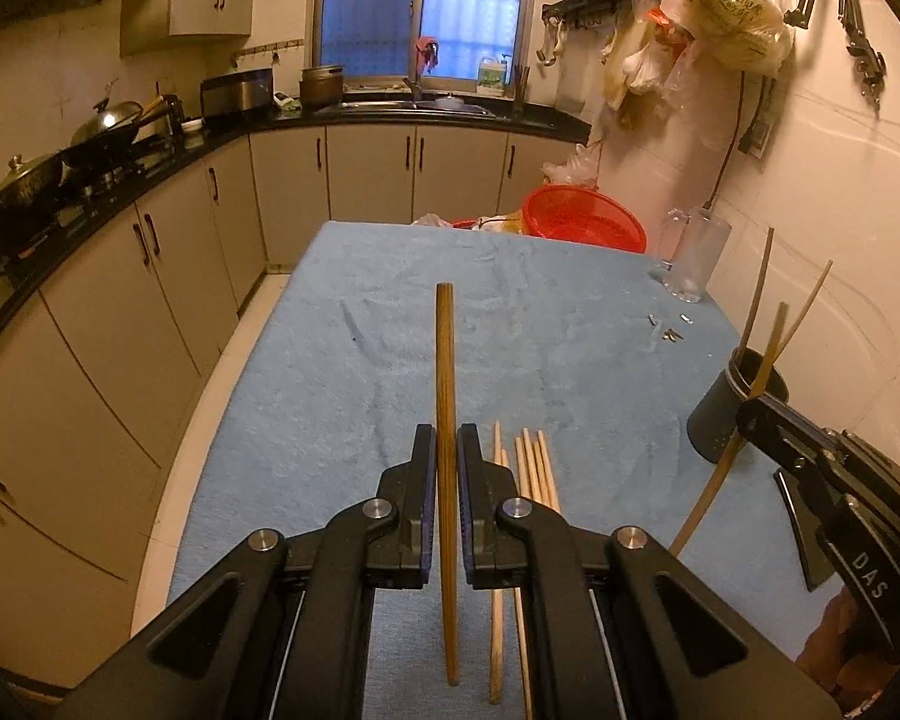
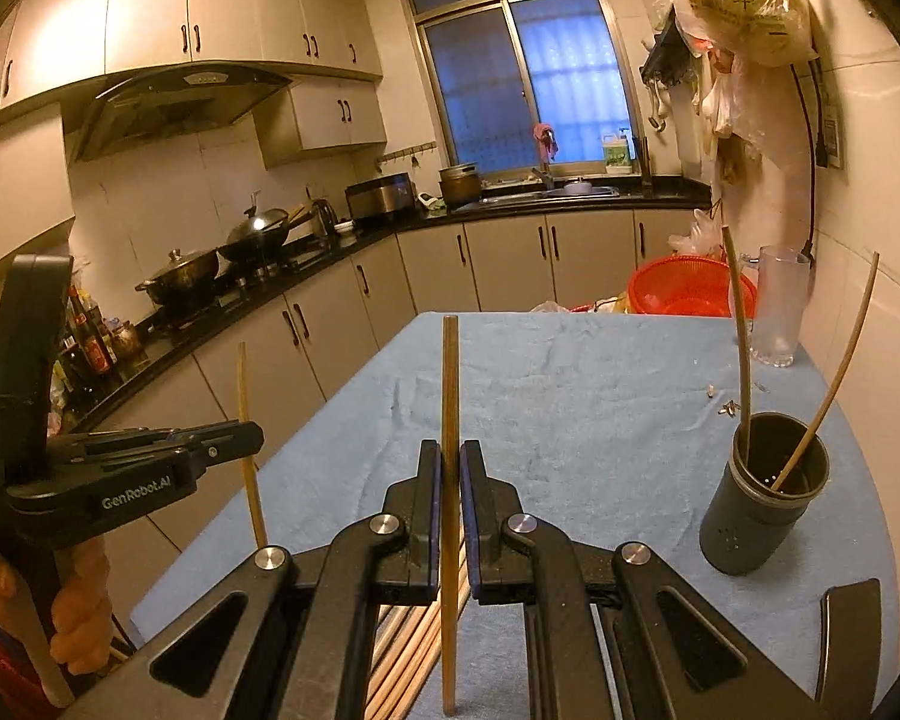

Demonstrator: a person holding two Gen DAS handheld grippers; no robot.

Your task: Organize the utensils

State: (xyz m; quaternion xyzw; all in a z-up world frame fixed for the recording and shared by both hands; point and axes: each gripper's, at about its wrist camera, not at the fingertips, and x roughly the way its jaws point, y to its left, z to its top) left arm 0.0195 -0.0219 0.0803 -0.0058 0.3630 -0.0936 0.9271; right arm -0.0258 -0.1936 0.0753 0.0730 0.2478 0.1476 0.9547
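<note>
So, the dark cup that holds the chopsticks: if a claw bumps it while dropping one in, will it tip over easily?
Probably somewhat tippy. The dark holder cup is taller than wide, and its two chopsticks lean out far above the rim, which could lever it. It stands on soft blue cloth, not a hard surface, so its footing may be less firm. Its weight cannot be told.

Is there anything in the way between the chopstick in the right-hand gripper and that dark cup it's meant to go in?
Nothing visible blocks it. The right gripper holds its chopstick upright over the blue cloth, and the dark holder cup stands open-topped to its right, with two chopsticks already leaning inside.
</note>
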